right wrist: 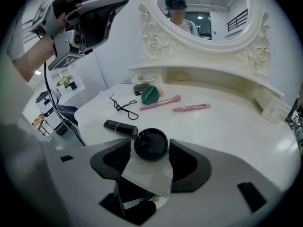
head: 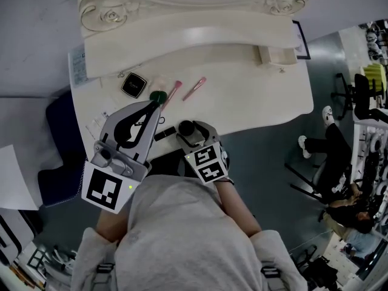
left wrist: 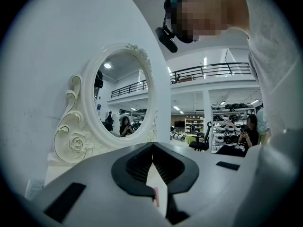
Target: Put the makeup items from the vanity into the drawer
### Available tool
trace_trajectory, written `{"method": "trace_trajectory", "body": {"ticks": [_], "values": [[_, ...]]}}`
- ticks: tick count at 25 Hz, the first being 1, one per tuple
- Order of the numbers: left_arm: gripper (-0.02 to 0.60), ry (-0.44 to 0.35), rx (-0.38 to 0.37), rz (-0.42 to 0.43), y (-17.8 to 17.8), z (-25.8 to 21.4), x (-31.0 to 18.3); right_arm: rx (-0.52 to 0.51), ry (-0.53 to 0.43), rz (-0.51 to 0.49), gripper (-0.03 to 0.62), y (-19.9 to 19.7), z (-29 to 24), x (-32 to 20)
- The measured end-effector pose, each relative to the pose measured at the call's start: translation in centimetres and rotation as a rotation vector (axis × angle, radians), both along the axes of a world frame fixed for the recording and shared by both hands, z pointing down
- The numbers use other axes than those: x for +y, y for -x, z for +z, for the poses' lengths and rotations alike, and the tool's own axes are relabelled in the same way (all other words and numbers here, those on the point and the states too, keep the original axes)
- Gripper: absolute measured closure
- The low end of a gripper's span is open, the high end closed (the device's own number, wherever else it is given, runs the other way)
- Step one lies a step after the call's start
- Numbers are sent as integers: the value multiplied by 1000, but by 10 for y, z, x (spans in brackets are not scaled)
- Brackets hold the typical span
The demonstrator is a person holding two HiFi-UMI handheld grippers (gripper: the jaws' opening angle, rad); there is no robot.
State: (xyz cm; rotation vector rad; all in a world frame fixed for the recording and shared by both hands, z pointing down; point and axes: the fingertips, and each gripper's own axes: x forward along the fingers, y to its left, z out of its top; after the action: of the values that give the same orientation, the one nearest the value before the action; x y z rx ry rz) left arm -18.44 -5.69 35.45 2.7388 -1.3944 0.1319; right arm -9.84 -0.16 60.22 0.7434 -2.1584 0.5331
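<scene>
Makeup lies on the white vanity top point(head: 254, 96): a round black jar point(right wrist: 150, 144), a black tube point(right wrist: 120, 126), an eyelash curler point(right wrist: 124, 108), a green sponge point(right wrist: 150, 94), a pink brush point(right wrist: 161, 102), a pink tube point(right wrist: 191, 108) and a black compact point(head: 133, 85). My right gripper point(head: 191, 132) is at the vanity's front edge, open, with the jar standing on the top between its fingertips, untouched by the pads. My left gripper point(head: 153, 107) hovers above the left part of the top, its jaw tips together with nothing in them. No drawer is plainly in view.
An ornate mirror point(right wrist: 203, 13) rises behind a raised shelf point(head: 200, 38) at the vanity's back. A small box point(head: 277, 54) stands at the back right. A dark blue stool point(head: 60, 144) is left of the vanity. People sit at the far right point(head: 339, 193).
</scene>
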Motion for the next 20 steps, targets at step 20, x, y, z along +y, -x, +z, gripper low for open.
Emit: {"method": "trace_trajectory", "body": {"ticks": [20], "values": [[566, 7, -3, 23, -1, 1, 1, -94, -138, 96, 368, -6, -47, -26]]}}
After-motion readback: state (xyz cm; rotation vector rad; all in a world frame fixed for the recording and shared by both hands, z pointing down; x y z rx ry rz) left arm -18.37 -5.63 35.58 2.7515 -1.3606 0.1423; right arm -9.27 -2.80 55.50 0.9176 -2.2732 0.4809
